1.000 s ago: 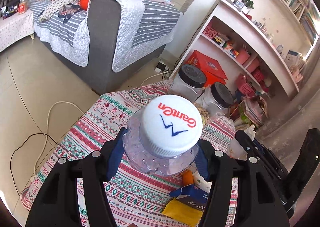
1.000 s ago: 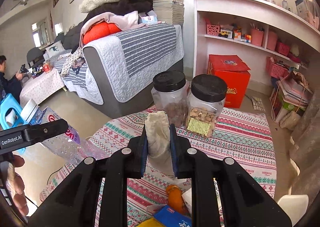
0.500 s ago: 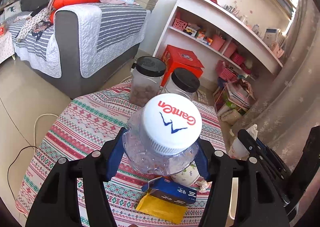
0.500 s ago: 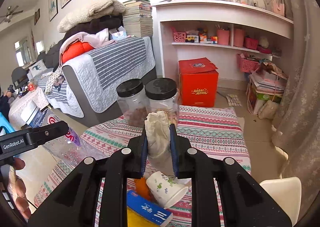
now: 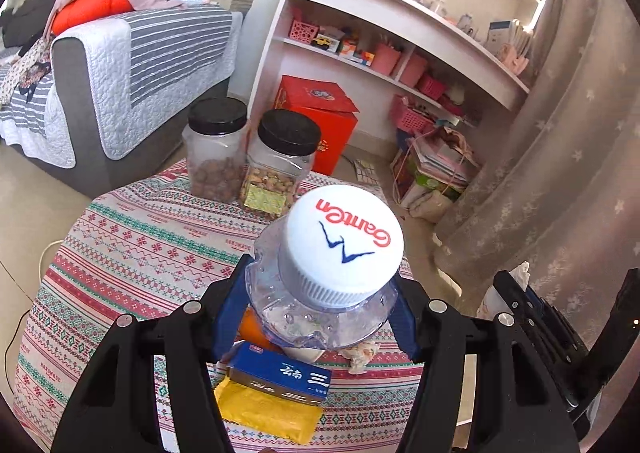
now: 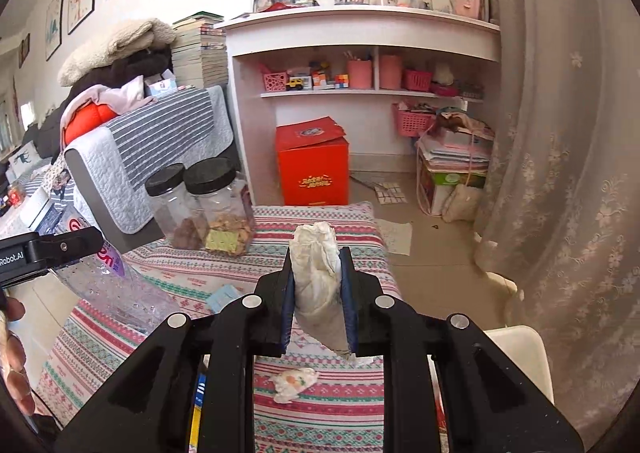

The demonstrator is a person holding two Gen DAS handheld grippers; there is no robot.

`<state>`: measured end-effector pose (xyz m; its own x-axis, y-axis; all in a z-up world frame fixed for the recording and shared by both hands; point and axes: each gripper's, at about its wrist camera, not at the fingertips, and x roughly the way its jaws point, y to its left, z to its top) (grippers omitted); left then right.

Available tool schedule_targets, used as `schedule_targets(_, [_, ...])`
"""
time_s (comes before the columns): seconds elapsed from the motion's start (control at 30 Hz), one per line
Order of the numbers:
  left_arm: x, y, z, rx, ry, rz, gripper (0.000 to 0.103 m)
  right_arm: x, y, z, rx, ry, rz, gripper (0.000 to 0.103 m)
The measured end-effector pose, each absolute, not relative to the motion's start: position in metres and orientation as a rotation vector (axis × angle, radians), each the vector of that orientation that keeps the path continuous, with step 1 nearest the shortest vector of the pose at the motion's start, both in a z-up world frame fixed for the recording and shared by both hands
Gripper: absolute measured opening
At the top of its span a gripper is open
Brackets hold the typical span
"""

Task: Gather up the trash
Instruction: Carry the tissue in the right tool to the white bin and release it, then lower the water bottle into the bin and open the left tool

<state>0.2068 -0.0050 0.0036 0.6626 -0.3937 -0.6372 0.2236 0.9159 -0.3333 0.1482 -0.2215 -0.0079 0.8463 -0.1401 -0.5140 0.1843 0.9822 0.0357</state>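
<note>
At the left we hold the left gripper (image 5: 322, 313), its blue pads clamped on the shoulders of a clear plastic bottle (image 5: 320, 309) with a white cap (image 5: 344, 245), cap end toward the camera. From the right wrist view the bottle's wet body slants over the left edge of the tabletop, a hand (image 6: 14, 353) visible beneath it at the frame's border.

The round table (image 5: 132, 253) wears a striped, patterned cloth. At its far edge stand 2 clear jars with black lids, touching each other: the left jar (image 5: 216, 151) holds brown nuts, the right jar (image 5: 280, 165) paler ones behind a green label. Near the front edge, below the bottle, lie an orange piece (image 5: 250, 329) (we cannot tell what it is), a blue carton (image 5: 280, 373) and, partly under the carton, a yellow packet (image 5: 268, 413). A small crumpled wrapper (image 6: 294, 381) sits further right on the cloth, apart from the carton.

To the right we hold the right gripper (image 6: 318, 285), pads pinched narrowly on a crumpled white tissue (image 6: 316, 273) that stands up between them, above the right part of the tabletop.

Beyond the table we see a grey sofa (image 5: 120, 65) with a quilted throw, a red box (image 6: 312, 165) on the floor, white shelves (image 6: 360, 29) and a lace curtain (image 6: 568, 173).
</note>
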Motion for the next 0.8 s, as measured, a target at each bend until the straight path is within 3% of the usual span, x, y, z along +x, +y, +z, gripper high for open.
schedule_targets(0.5, [0.186,-0.111,-0.022,-0.106,0.838,-0.492,0.061,0.101,-0.33,-0.045,0.168,0.641,-0.447,0.022])
schedule_targets(0.6, [0.181,-0.135,-0.024,-0.115,0.855,-0.544,0.061,0.087,-0.35,-0.047,0.192,0.652,-0.472,0.035])
schedule_targets(0.67, [0.179,-0.152,-0.024,-0.128,0.868,-0.58,0.061,0.076,-0.363,-0.047,0.216,0.643,-0.502,0.055])
schedule_targets(0.73, [0.176,-0.171,-0.026,-0.117,0.878,-0.614,0.061,0.065,-0.377,-0.045,0.232,0.629,-0.551,0.061])
schedule_targets(0.8, [0.17,-0.192,-0.03,-0.082,0.881,-0.635,0.061,0.057,-0.39,-0.044,0.26,0.623,-0.593,0.076])
